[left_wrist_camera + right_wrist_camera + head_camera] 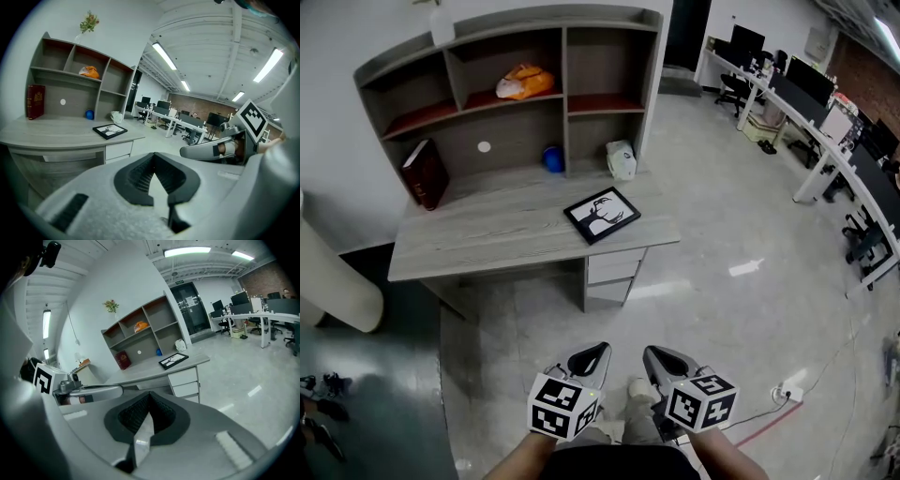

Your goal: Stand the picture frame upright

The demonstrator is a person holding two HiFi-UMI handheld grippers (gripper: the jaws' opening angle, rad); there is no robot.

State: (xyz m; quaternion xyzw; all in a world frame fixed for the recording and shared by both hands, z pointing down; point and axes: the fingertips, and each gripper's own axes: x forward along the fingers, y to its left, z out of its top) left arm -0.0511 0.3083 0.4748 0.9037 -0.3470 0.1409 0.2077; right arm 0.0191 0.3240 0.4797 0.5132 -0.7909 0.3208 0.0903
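The rectangular, black-rimmed picture frame lies flat and face up near the front right corner of the pale wood-grain worktop, well apart from both tools. The left tongs and right tongs, smooth grey shells with ribbed dark pads, are clenched empty, side by side above the glossy floor.

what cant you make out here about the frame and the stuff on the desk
Picture frame: lies face up on the desk; its back and any stand are hidden beneath it in every view.
Orange thing on the shelf: too small in all views to identify.
Pale bundle near the frame: too small to tell what it is.
Big white shape: cut off by the head view's left edge.
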